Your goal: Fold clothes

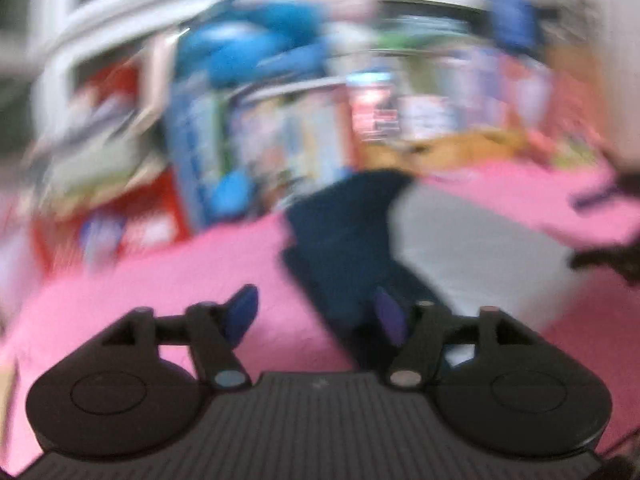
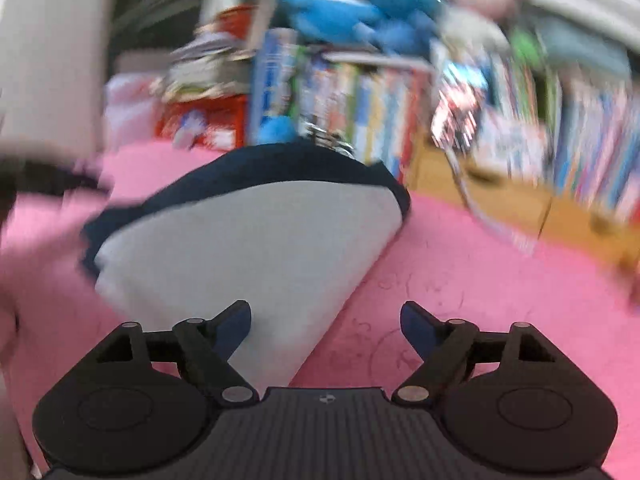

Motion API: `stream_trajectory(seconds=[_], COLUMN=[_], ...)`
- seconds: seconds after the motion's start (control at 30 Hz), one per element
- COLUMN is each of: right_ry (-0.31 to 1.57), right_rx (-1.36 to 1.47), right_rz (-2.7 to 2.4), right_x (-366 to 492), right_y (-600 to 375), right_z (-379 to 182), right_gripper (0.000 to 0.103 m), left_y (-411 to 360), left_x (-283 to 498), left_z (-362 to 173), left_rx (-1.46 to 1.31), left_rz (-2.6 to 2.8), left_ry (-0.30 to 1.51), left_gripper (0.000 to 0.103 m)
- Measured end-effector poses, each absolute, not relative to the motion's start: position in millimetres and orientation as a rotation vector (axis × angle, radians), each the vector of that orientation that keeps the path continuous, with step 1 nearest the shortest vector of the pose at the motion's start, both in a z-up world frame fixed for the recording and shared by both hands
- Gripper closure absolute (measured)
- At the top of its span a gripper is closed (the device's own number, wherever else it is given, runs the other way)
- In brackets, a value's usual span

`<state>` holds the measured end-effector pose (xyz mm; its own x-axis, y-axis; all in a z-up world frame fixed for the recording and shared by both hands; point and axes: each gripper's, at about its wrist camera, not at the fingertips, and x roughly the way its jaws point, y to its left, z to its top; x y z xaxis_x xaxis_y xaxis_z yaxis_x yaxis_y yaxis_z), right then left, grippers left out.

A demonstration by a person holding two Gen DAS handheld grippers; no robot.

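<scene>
Pink bedding [image 2: 460, 264] carries a grey-and-navy garment [image 2: 248, 248]; both claws, left [image 1: 316, 312] and right [image 2: 326, 322], gape empty.

The left gripper [image 1: 316, 312] and right gripper [image 2: 326, 320] both point slightly downward, jaws apart and empty.
</scene>
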<state>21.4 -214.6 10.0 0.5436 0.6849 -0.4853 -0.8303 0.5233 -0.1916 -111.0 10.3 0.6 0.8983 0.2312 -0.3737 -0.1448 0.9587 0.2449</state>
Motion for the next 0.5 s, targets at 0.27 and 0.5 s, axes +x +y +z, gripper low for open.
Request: stream_trajectory(seconds=[0.27, 0.5], right_ry=[0.296, 0.34], right_rx=[-0.601, -0.493], right_rz=[0.856, 0.79], right_x=[-35, -27], right_y=[-185, -189], right_z=[-22, -17], right_gripper=[0.024, 0.028], left_y=[-55, -70], left_x=[-82, -67], left_z=[-10, -21], left_rx=[0.513, 0.652], left_rz=[0.004, -0.049], left_ry=[0.443, 0.458], left_gripper=[0.036, 0.036])
